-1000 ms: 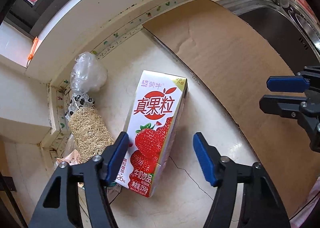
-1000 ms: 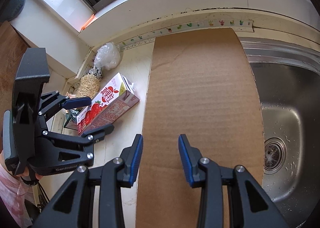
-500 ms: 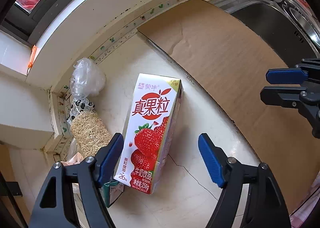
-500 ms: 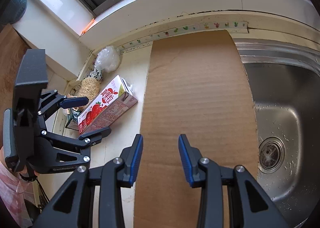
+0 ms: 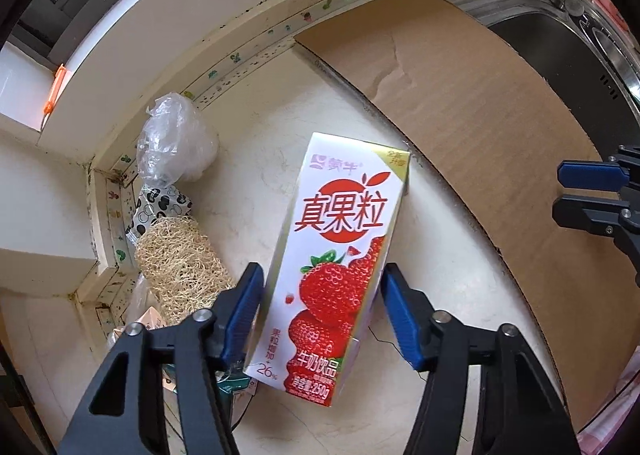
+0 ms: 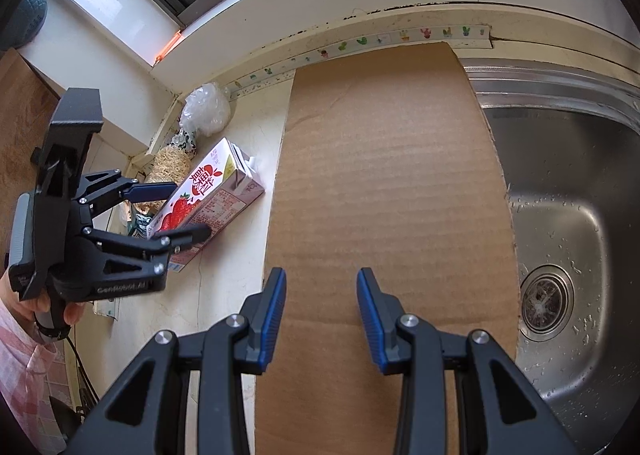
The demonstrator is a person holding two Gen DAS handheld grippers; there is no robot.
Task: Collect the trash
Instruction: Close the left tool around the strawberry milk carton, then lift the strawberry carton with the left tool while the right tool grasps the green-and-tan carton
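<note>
A white and red strawberry milk carton (image 5: pixel 340 239) lies flat on the cream counter, also visible in the right wrist view (image 6: pixel 204 195). My left gripper (image 5: pixel 322 279) points down over its lower half, one blue pad on each long side. Its jaws are closing on the carton, and a thin gap still shows at the left pad (image 5: pixel 250 299). The right wrist view shows the left gripper (image 6: pixel 186 210) straddling the carton. My right gripper (image 6: pixel 320 283) hovers open over a brown cardboard sheet (image 6: pixel 380 175) with nothing between its fingers. It also shows at the right edge (image 5: pixel 560 193).
A crumpled clear plastic bag (image 5: pixel 176 147), a patterned packet (image 5: pixel 160 211) and a straw-coloured scrubber (image 5: pixel 180 259) crowd the corner left of the carton. The cardboard sheet (image 5: pixel 480 115) partly covers a steel sink (image 6: pixel 580 195). A window ledge runs along the back. A hand (image 6: pixel 52 311) holds the left gripper.
The left gripper's jaws widened, then narrowed again. It shifted so the carton now sits centred between the pads instead of behind the left one. The right gripper kept still.
</note>
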